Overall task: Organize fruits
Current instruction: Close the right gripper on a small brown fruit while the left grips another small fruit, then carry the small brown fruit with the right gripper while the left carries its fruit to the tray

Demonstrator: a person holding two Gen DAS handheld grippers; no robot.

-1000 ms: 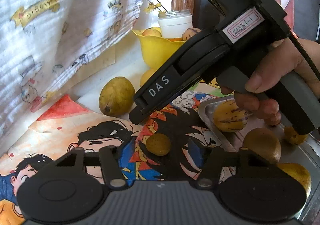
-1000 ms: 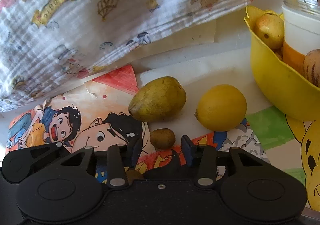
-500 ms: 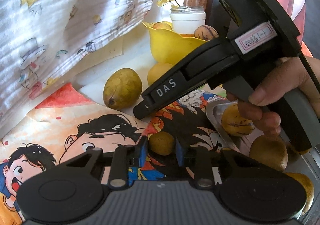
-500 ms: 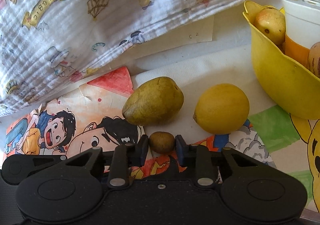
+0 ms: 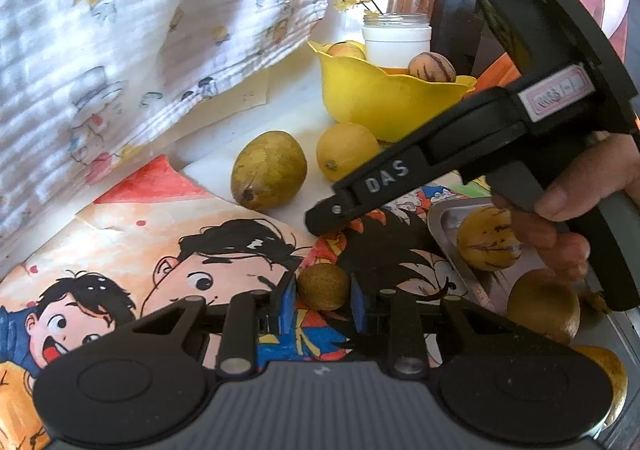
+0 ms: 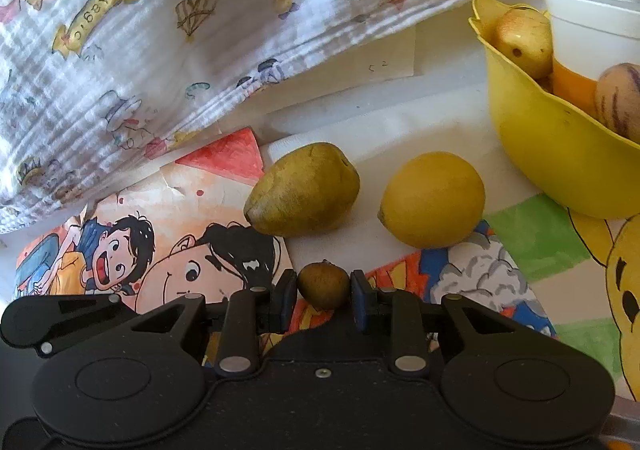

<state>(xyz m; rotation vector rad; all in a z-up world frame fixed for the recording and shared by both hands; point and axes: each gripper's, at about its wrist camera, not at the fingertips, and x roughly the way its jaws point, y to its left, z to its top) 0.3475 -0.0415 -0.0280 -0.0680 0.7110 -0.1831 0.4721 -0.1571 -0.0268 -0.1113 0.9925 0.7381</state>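
Observation:
My left gripper (image 5: 322, 291) is shut on a small round brown fruit (image 5: 323, 286) that rests on the cartoon mat (image 5: 168, 234). In the right wrist view my right gripper (image 6: 323, 289) is shut on another small brown fruit (image 6: 324, 284), also low over the mat. From the left wrist view the right gripper (image 5: 322, 216) shows side-on, held by a hand (image 5: 560, 210), and its tip hides its fruit. A yellow bowl (image 5: 372, 102) (image 6: 540, 154) with fruit in it stands behind. A metal tray (image 5: 442, 216) at the right holds a striped yellow fruit (image 5: 486, 244) and a brown fruit (image 5: 542, 306).
A greenish-yellow pear (image 6: 304, 190) and a lemon (image 6: 432, 200) lie on the mat just beyond the grippers. A white jar (image 5: 396, 44) stands behind the bowl. A printed white cloth (image 6: 200, 30) hangs over the back left.
Both pairs of jaws have closed onto the small brown fruits that lay between them. The left wrist view has rolled a little; the right hand has stayed put.

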